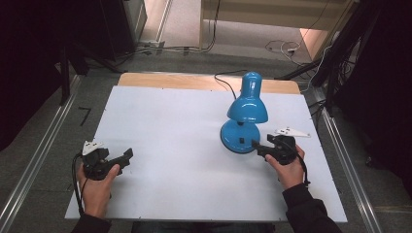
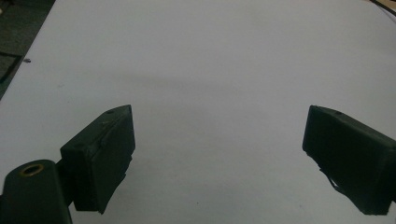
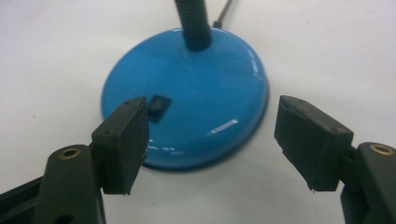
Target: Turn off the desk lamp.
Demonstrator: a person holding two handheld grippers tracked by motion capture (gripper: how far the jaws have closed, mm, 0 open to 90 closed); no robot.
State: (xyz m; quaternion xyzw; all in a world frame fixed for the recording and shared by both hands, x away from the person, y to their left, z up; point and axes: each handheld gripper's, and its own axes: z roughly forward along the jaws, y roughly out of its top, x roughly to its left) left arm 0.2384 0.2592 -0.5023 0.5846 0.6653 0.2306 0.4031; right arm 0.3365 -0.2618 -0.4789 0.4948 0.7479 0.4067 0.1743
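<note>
I am holding my right gripper (image 3: 212, 144) at the near right edge of the blue lamp's (image 1: 245, 114) round base (image 3: 187, 116), fingers released and straddling its rim, rocker switch (image 3: 155, 107) just ahead of one finger; my left gripper (image 2: 217, 158) is waiting well apart over bare table (image 1: 170, 121), also spread and empty.

High view: above near edge, looks forward and down over whole white table (image 1: 184, 170). Left gripper view: low, close over bare tabletop. Right gripper view: close on lamp base (image 3: 196, 107), shared with high view (image 1: 240, 137).
</note>
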